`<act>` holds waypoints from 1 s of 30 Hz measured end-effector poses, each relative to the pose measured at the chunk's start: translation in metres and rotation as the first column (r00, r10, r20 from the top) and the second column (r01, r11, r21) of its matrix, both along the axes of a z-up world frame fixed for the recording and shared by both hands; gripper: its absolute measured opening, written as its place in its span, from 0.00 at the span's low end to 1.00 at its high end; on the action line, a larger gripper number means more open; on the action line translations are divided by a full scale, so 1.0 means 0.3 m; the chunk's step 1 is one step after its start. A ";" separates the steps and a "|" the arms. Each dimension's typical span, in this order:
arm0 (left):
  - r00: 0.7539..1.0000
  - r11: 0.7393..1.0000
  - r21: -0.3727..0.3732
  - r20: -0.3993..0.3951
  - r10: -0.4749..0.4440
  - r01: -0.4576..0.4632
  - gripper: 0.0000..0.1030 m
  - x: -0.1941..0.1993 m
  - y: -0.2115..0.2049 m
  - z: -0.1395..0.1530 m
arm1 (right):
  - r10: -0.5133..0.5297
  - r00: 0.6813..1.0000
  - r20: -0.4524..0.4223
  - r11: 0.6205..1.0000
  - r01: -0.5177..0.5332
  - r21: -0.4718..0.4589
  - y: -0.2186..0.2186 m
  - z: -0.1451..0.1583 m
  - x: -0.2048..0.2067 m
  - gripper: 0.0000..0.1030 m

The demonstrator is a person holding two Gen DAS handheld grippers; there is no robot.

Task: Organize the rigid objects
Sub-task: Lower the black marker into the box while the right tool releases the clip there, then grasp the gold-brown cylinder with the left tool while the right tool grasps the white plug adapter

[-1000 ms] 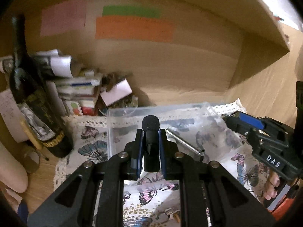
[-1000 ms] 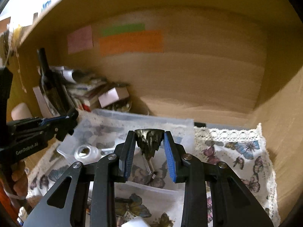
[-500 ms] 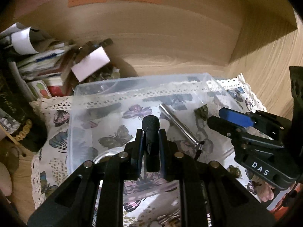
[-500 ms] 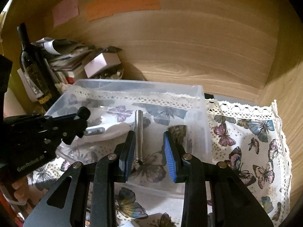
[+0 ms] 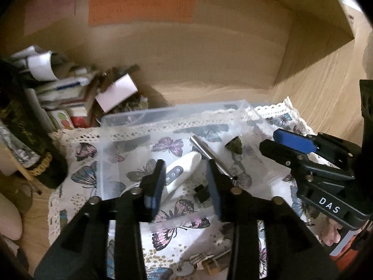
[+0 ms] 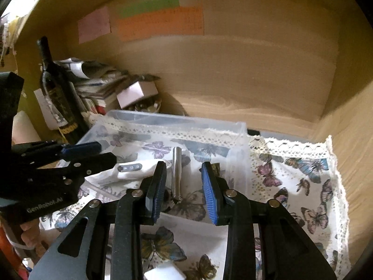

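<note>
A clear plastic bin (image 5: pixel 149 116) (image 6: pixel 177 119) stands on a butterfly cloth. Inside lie a white remote-like device (image 5: pixel 180 172) (image 6: pixel 130 170), a metal rod (image 5: pixel 209 156) (image 6: pixel 176 170), a small black piece (image 5: pixel 201 192) and a dark cone-shaped piece (image 5: pixel 234 145) (image 6: pixel 215 166). My left gripper (image 5: pixel 186 186) is open and empty above the bin's near side; it also shows in the right wrist view (image 6: pixel 93 151). My right gripper (image 6: pixel 184 186) is open and empty over the bin's right part, and shows in the left wrist view (image 5: pixel 275 140).
A dark wine bottle (image 6: pixel 58 93) (image 5: pixel 21 126) and a pile of papers and boxes (image 5: pixel 70 93) stand at the back left. Wooden walls close the back and right. Keys (image 5: pixel 195 263) lie on the cloth (image 6: pixel 303 186) near the front. Coloured notes (image 6: pixel 160 21) hang on the back wall.
My left gripper has opened and let go of the small black piece, which now lies in the bin. My right gripper let go of the dark cone piece earlier and stays open.
</note>
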State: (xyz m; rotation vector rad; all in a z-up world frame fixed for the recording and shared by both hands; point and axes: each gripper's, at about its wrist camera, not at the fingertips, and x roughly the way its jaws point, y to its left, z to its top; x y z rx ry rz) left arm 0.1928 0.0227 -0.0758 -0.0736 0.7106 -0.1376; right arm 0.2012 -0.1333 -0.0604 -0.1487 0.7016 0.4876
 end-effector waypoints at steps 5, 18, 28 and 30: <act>0.997 1.000 0.014 0.070 0.025 -0.026 0.59 -0.081 0.019 0.062 | -0.002 0.999 0.049 1.000 0.001 0.013 -0.031 0.052 -0.059 0.41; 0.996 0.997 0.010 0.032 0.081 -0.081 0.88 -0.216 0.092 0.022 | 0.002 0.999 0.045 1.000 -0.001 -0.014 -0.088 0.026 -0.198 0.57; 0.993 0.998 0.037 -0.105 0.056 -0.052 0.89 -0.265 0.070 -0.125 | -0.001 0.997 -0.076 0.999 -0.003 -0.048 -0.114 -0.113 -0.229 0.58; 0.991 0.999 0.026 -0.130 0.044 -0.041 0.89 -0.267 0.060 -0.150 | -0.001 0.995 -0.095 0.999 -0.004 -0.051 -0.115 -0.137 -0.229 0.58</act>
